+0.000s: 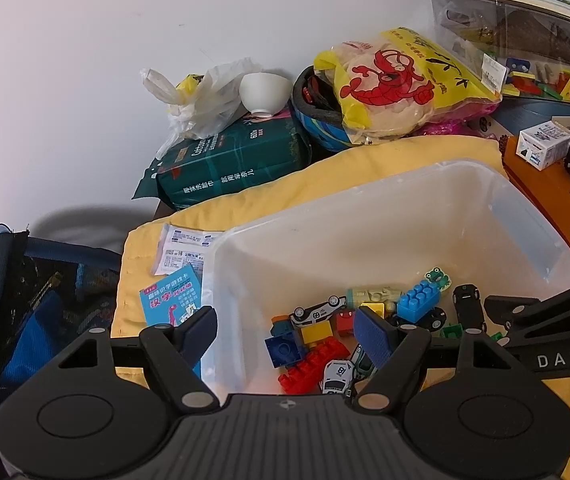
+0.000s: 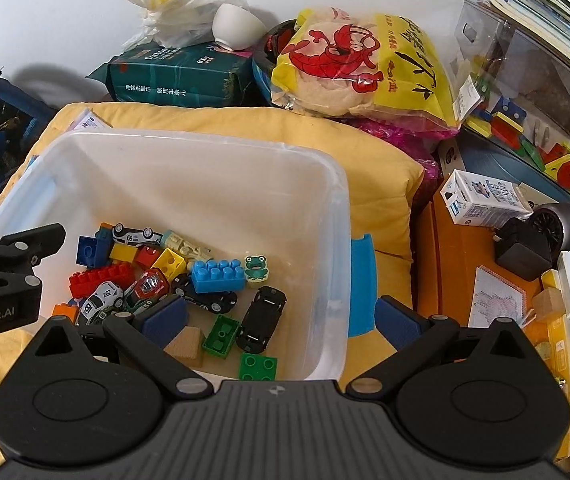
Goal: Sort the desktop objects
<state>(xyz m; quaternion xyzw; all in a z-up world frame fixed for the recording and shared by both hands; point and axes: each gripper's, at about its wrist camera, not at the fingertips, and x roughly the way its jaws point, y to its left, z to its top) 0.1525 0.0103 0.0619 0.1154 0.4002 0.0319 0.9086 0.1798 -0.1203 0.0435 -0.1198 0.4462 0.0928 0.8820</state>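
Straddling the bin (image 2: 337,216) wall, both gripper sets (image 1: 289,330) (image 2: 281,316) spread wide, empty.

Bin (image 2: 337,208) open above, its far half bare; toys (image 2: 189,276) crowd the near floor

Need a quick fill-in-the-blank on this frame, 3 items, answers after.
1. The toy cars and bricks lie inside the clear plastic ___.
2. The white bowl rests on the dark ___ pack.
3. The frog figure sits right beside the light ___ brick.

Answers: bin; green; blue
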